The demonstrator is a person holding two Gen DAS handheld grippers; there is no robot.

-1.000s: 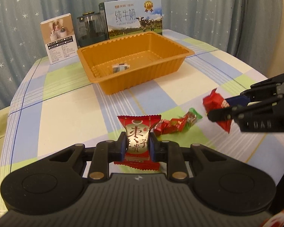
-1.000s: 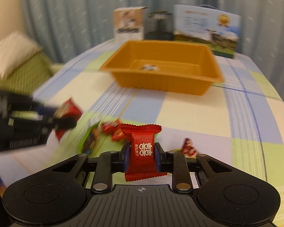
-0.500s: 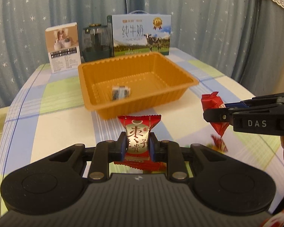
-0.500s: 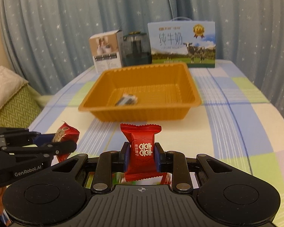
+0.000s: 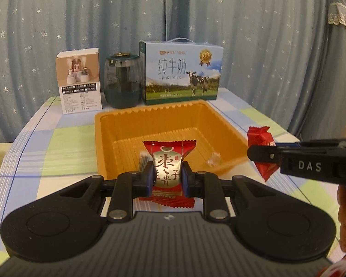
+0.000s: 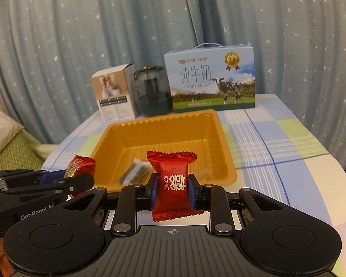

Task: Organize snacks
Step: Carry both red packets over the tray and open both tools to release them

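Snacks: your left gripper (image 5: 166, 177) is clamped on a red-and-silver candy (image 5: 167, 169), your right gripper (image 6: 171, 188) on a plain red candy (image 6: 173, 182), both at the tray's (image 5: 228, 124) near edge. One dark packet (image 6: 133, 172) lies inside; neither candy is dropped yet.

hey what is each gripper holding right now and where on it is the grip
Left gripper pinches a red-and-silver candy across its middle. Right gripper pinches an all-red candy across its middle, wrapper ends free.
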